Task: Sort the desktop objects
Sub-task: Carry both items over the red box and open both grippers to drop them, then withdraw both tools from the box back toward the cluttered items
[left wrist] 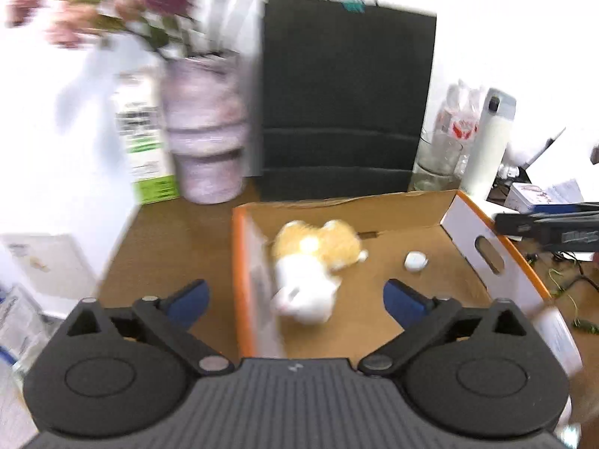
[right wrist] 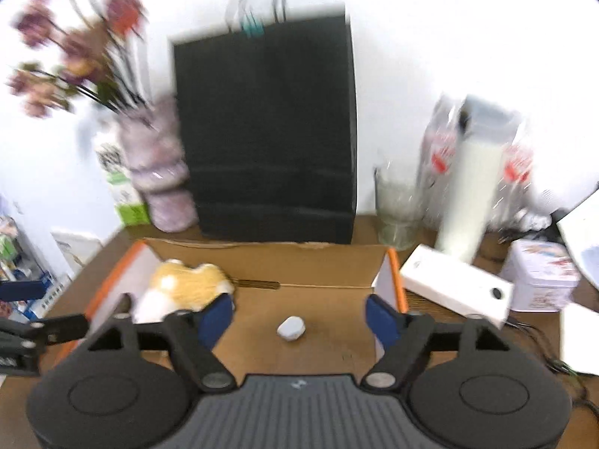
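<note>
We see two blurred fisheye views along our grippers, over a brown counter (left wrist: 168, 247). The left hand-held gripper (left wrist: 295, 299) stands wide open, its blue pads (left wrist: 189, 301) well apart and pressing on nothing. The right hand-held gripper (right wrist: 299, 318) is also open, its blue pads (right wrist: 382, 321) spread and empty.

A shallow cardboard box (left wrist: 411, 205) with orange-edged white side walls lies open on the counter in front of us. Inside it, near its left wall, lies a plush toy (left wrist: 310, 265), orange-yellow on top and white below; in the left view it sits between and just beyond the open pads, touching neither. A small white rounded object (left wrist: 415, 261) lies on the box floor, apart from the toy and to its right; in the right view it sits between the right gripper's pads, untouched.

Behind the box stands a black paper bag (right wrist: 265, 131) with handles. To its left are a pale purple vase (left wrist: 204, 131) holding pink flowers (left wrist: 75, 18) and a white and green carton (left wrist: 144, 138). To its right are a clear glass (right wrist: 397, 209) and a tall white bottle (left wrist: 486, 142). A white rectangular device (right wrist: 456, 284) rests tilted over the box's right wall, and a printed tin (right wrist: 543, 273) sits beyond it.
</note>
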Demonstrator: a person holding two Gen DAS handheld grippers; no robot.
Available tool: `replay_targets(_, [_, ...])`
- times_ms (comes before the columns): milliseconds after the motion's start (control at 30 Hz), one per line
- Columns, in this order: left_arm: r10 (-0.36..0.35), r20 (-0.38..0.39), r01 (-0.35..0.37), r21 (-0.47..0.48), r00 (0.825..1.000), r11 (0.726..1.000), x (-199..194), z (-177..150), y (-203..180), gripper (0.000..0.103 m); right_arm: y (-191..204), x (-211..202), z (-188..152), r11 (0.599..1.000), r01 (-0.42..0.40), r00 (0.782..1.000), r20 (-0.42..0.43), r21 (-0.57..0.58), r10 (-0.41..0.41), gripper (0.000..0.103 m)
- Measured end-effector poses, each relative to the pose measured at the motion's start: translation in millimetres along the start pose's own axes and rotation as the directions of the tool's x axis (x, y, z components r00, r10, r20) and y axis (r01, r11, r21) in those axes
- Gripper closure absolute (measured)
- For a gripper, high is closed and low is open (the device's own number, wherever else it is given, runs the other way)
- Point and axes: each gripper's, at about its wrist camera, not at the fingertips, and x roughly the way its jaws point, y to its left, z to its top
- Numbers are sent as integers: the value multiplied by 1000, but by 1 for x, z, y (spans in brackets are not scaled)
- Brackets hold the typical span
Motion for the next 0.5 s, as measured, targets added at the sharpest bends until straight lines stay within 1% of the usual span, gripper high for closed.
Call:
replay_targets(33, [2,19,-2,-12,1000,1000,-19,-12,7,1,2,-26,-11,1000,-11,999,48,1,11,15])
replay_targets(100, [-41,72,42,-13,997,999,-57,-40,19,0,2,-64,-30,999,-39,994,104,25,36,15])
replay_targets(167, [-76,114,74,19,991,997,-88,-67,28,0,2,-98,-53,996,-67,987,148,51,59,14])
replay_targets(233, [-93,130,85,69,987,994,-115,-94,34,0,8,-126,-79,996,-74,981,183,52,63,13])
replay_targets(333, [-83,154,68,103,985,992,-150,-138,50,0,21,-164,-120,997,-71,977,203,20,65,12])
replay_targets(367, [-67,155,51,103,986,993,-160,-154,59,0,25,-172,-133,997,-74,976,205,7,71,12])
replay_targets(433, [-23,148,14,59,989,998,-171,-176,75,0,33,-188,-158,996,-81,977,198,-20,84,12])
replay_targets(500, [22,113,-17,-41,993,999,-176,-195,90,0,37,-199,-175,995,-98,979,177,-29,102,12])
